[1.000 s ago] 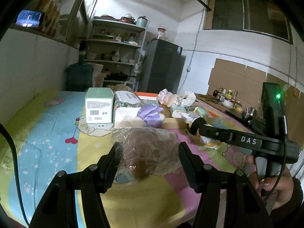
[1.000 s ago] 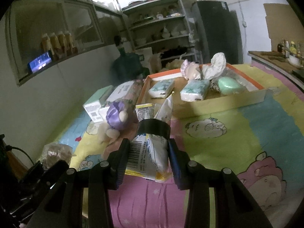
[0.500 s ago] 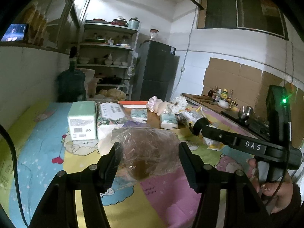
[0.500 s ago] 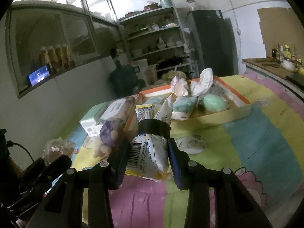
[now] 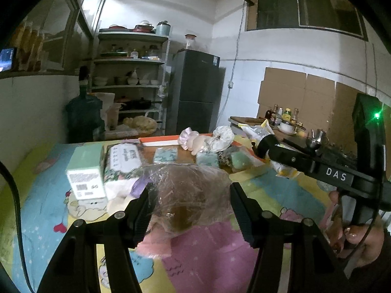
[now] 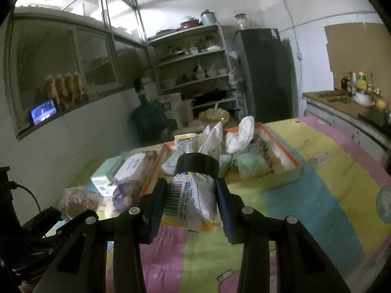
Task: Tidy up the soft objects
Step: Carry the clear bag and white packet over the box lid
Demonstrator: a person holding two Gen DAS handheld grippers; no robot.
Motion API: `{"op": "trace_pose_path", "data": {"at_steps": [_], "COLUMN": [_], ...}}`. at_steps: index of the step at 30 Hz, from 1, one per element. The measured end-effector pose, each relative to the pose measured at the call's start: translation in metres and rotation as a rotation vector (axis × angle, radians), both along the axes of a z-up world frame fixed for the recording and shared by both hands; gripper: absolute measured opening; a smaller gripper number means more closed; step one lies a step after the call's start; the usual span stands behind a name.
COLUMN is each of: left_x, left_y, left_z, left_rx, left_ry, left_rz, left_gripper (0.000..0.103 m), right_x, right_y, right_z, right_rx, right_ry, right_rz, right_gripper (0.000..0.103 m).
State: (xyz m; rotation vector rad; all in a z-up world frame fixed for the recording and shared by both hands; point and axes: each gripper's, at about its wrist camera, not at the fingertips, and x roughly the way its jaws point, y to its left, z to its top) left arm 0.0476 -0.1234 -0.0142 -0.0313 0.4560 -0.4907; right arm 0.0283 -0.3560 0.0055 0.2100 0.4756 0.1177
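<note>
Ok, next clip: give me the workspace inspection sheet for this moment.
Surface: cartoon-print cloth covers the table.
Job's things: orange-rimmed tray holds soft items; clear-wrapped bundle and white snack packet are held above the cloth.
Clutter: mint box, floral tissue pack, purple plush.
Grippers: left gripper grips the bundle; right gripper grips the packet.
Cables: black cable at left.
Surroundings: shelves, fridge.

Home kitchen, seemingly: crockery shelves (image 5: 129,73), fridge (image 5: 195,92).

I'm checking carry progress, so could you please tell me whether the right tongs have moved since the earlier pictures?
Yes. The right tongs, shut on the packet, have moved toward the tray, which now looms closer and lower in the right wrist view.
</note>
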Motion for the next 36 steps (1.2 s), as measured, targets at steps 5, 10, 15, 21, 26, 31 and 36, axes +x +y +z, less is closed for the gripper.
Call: {"op": "trace_pose_path", "data": {"at_steps": [5, 10, 15, 21, 26, 31, 36], "left_x": [0.013, 0.027, 0.038, 0.053, 0.074, 0.102, 0.128], "left_y": [-0.018, -0.035, -0.049, -0.066, -0.079, -0.087, -0.096], "left_z": [0.01, 0.016, 0.02, 0.023, 0.025, 0.021, 0.015], "left_rx": [0.004, 0.008, 0.014, 0.015, 0.001, -0.035, -0.06], "left_ry": [-0.002, -0.005, 0.0, 0.016, 0.043, 0.104, 0.151], "left_rz": [-0.022, -0.038, -0.053, -0.07, -0.072, -0.059, -0.026], "left_gripper": [0.061, 0.061, 0.061, 0.061, 0.061, 0.061, 0.061], "right_x": [0.004, 0.008, 0.011, 0.017, 0.028, 0.044, 0.065], "right_y": [-0.013, -0.023, -0.035, -0.052, -0.063, -0.075, -0.087], "right_z": [0.008, 0.014, 0.019, 0.022, 0.026, 0.025, 0.022], "right_rx": [-0.019, -0.035, -0.045, -0.053, -0.059, -0.056, -0.049], "right_ry": [-0.019, -0.035, -0.047, -0.059, -0.063, -0.051, -0.033], "right_rz": [-0.011, -0.023, -0.038, -0.055, -0.052, -0.031, -0.002], "right_gripper": [0.041, 0.041, 0.041, 0.041, 0.041, 0.041, 0.041]}}
